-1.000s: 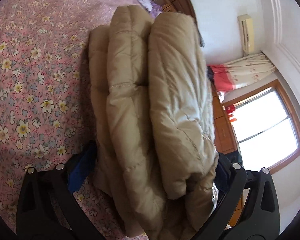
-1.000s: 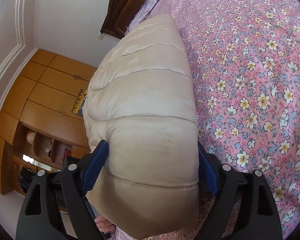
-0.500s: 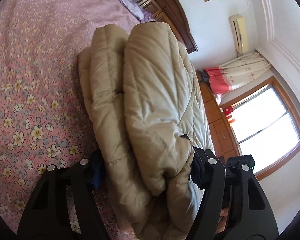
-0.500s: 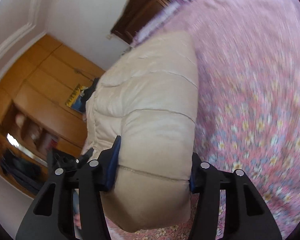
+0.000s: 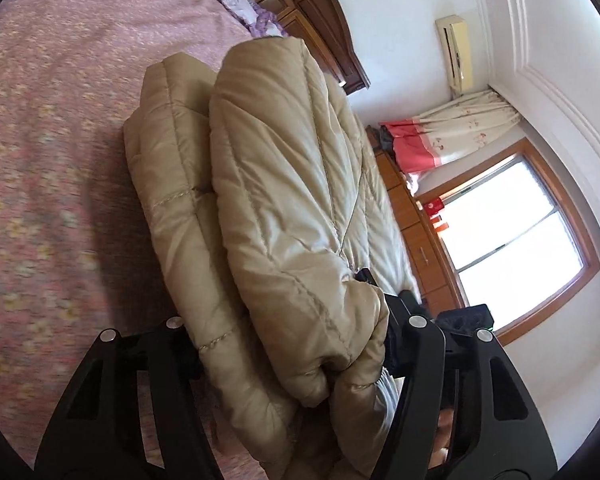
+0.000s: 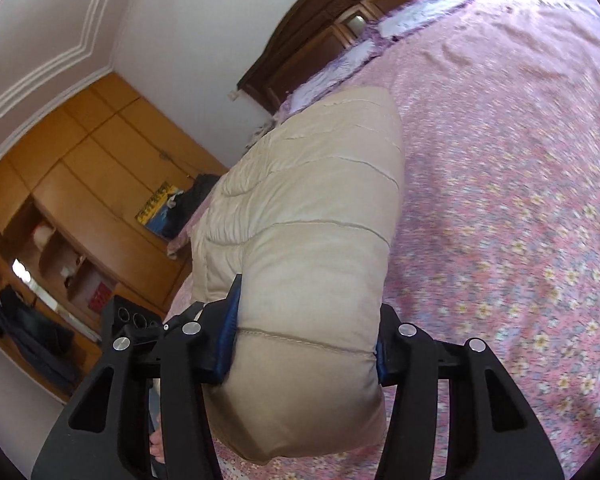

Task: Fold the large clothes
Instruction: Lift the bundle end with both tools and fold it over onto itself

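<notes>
Bed [image 5: 52, 168]: covered by a pink floral spread, seen in both wrist views; a dark wooden headboard [image 6: 316, 40] stands at its far end, with purple-edged pillows [image 6: 380, 44] just before it.
Room: orange-brown wooden cabinets [image 6: 80, 184] are seen along the wall in the right wrist view; a window [image 5: 512, 236], a red and cream curtain [image 5: 448, 132] and a wall air conditioner [image 5: 456, 52] are seen in the left wrist view.
Jacket [image 5: 276, 208]: a beige quilted puffer, folded into a thick, long bundle of several layers; it lies along the bed, and its near end is held in both jaws. Whether the near end rests on the spread cannot be told.
Left gripper [image 5: 296, 344]: pointed forward and slightly downward along the bundle. Its jaws have just been closing and are pressed on the stacked layers at one near corner, at a medium opening, the padding bulging between them.
Right gripper [image 6: 306, 340]: pointed forward and slightly downward, rolled so that the room appears tilted. Its jaws have just been closing and are clamped across the other near end of the jacket [image 6: 300, 240], the blue pads [image 6: 230, 336] sunk into the padding on both sides.
Hands: only a small patch of fingers [image 5: 444, 424] is seen behind the left gripper's frame.
</notes>
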### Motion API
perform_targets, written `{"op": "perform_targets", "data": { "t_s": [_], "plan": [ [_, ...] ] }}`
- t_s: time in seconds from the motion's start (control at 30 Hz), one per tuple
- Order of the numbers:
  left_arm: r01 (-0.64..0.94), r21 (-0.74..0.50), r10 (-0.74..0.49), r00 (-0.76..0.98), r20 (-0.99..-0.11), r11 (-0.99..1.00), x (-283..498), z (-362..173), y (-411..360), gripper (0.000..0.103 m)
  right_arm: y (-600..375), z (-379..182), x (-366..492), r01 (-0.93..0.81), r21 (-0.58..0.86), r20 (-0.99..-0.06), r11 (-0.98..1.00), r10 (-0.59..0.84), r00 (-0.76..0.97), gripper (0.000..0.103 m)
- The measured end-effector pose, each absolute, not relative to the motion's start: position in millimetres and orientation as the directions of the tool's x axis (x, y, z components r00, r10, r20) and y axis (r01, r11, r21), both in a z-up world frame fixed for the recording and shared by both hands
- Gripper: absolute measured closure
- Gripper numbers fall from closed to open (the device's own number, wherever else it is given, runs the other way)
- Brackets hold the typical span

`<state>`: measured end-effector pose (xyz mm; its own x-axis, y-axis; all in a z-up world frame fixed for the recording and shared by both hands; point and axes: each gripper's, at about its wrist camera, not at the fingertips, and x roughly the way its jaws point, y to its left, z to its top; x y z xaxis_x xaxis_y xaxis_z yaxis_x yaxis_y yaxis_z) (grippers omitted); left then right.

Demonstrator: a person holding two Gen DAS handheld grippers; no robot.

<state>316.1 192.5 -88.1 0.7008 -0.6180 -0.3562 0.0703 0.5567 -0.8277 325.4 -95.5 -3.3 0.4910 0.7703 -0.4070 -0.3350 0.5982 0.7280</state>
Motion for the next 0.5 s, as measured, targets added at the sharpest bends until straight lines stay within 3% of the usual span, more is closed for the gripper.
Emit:
{"op": "perform_targets", "data": {
  "t_s": [0.27,0.5],
  "plan": [
    [0.162,-0.784,-0.643,0.68,-0.352,0.6,356,-31,146,0.044,-145,13,340,-0.335,0.792,-0.286,0.51,0.796,0.534,0.054],
    [0.208,-0.741,-0.634,0.687,-0.355,0.639,442,-9,89,0.044,-200,28,396,-0.325,0.82,-0.202,0.472,0.769,0.607,0.054]
  ]
}}
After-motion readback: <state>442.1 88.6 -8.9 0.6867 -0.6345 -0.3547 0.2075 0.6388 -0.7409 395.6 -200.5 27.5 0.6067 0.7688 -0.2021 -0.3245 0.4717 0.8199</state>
